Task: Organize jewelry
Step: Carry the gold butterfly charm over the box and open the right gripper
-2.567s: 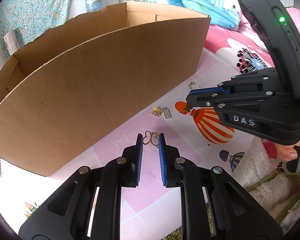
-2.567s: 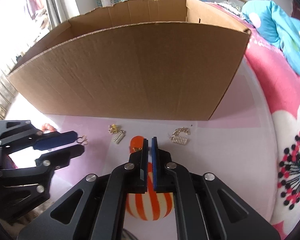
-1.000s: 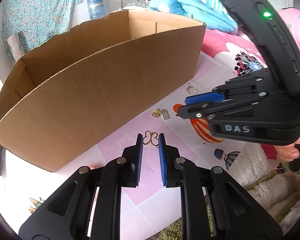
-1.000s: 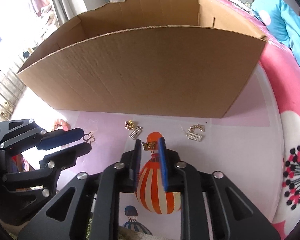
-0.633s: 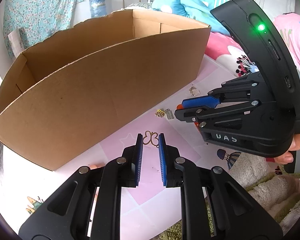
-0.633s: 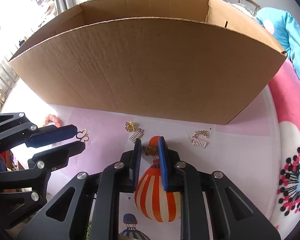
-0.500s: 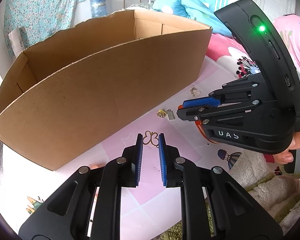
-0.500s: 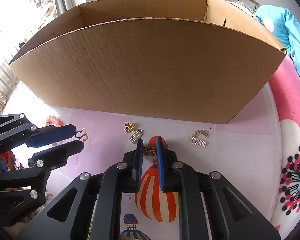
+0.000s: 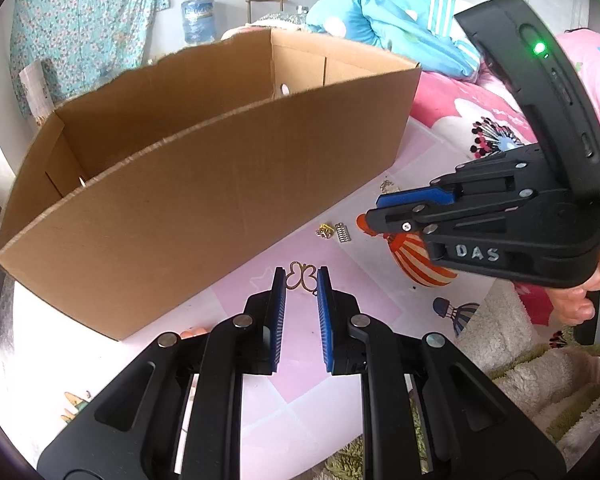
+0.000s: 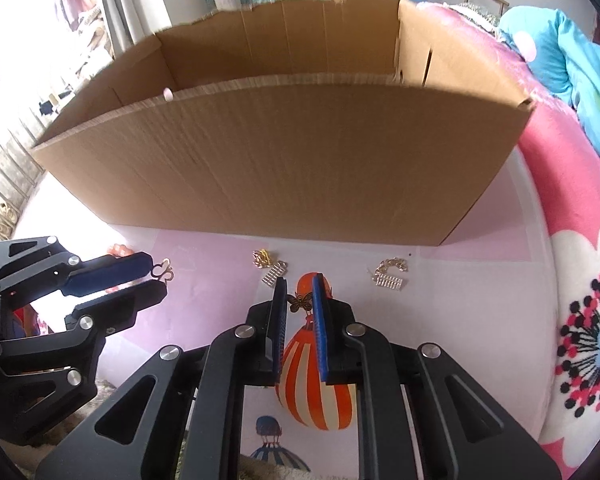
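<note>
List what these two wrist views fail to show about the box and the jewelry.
- Cardboard box floor: hidden by its front wall in both views, so its contents cannot be told.
- Gold chain piece: partly behind the right gripper in the left view.
- Small gold charms: too small to identify.

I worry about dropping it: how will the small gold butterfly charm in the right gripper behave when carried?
The butterfly charm looks thin and light, so probably easy to lift. Only its wing edges sit between the right gripper pads, so it may twist or slip. It seems stiff metal.
</note>
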The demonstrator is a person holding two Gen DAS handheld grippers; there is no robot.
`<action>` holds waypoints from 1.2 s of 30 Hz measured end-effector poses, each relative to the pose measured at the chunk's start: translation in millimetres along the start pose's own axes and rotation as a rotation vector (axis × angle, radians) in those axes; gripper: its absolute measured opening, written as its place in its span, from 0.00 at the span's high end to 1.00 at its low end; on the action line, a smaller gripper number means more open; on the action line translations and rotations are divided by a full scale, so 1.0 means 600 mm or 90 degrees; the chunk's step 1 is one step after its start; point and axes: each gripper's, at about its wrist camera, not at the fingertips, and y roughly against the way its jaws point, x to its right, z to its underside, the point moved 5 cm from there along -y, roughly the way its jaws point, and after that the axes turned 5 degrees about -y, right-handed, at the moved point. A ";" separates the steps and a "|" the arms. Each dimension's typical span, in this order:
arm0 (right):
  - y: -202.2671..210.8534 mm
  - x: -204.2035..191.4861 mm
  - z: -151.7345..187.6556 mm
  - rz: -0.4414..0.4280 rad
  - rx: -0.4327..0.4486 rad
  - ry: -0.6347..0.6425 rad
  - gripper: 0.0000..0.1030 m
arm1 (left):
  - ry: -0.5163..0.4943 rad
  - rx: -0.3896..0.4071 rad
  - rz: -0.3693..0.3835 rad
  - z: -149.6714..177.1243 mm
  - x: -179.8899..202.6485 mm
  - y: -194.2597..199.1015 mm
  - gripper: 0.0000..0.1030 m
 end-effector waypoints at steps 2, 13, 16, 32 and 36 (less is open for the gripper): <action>0.021 -0.003 -0.003 -0.005 0.018 0.001 0.88 | -0.003 0.011 -0.007 -0.005 0.001 0.016 0.86; 0.144 -0.031 -0.128 -0.091 0.152 0.063 0.88 | -0.040 0.133 -0.003 -0.122 -0.030 0.144 0.86; 0.106 -0.026 -0.175 -0.098 0.113 0.078 0.88 | -0.054 0.113 -0.025 -0.160 -0.065 0.115 0.86; -0.106 -0.051 -0.233 -0.093 -0.160 0.119 0.87 | 0.071 -0.241 0.067 -0.212 -0.213 -0.156 0.86; -0.110 -0.054 -0.237 -0.093 -0.162 0.122 0.87 | 0.115 -0.254 0.087 -0.204 -0.227 -0.182 0.86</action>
